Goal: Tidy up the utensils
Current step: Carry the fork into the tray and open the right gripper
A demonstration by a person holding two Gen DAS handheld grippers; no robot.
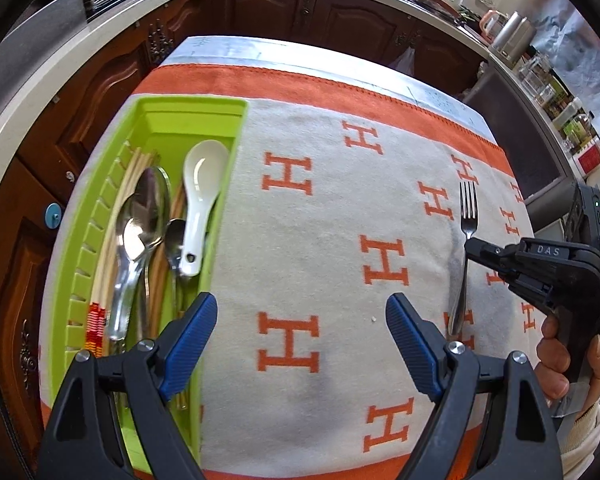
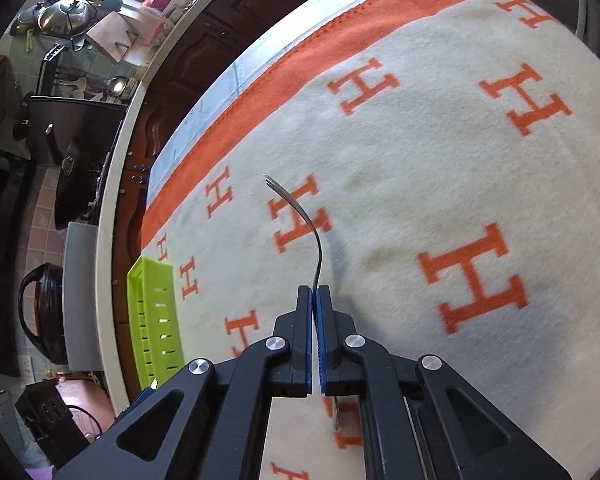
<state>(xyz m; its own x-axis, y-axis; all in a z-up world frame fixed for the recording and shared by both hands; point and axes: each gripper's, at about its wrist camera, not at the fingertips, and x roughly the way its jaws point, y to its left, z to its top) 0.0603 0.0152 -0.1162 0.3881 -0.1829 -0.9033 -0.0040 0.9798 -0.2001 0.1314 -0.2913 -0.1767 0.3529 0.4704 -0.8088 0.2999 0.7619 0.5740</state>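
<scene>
A metal fork is held above the patterned cloth at the right of the left wrist view, with my right gripper shut on its handle. In the right wrist view the fork sticks out beyond the closed blue pads, tines pointing away, handle end showing below the fingers. A lime green utensil tray lies at the left. It holds metal spoons, a white ceramic spoon and chopsticks. My left gripper hangs open beside the tray with nothing between its fingers.
A cream cloth with orange H letters and an orange border covers the table. Dark wooden cabinets and a pale counter run behind. The green tray shows at the left of the right wrist view. A person's hand holds the right gripper.
</scene>
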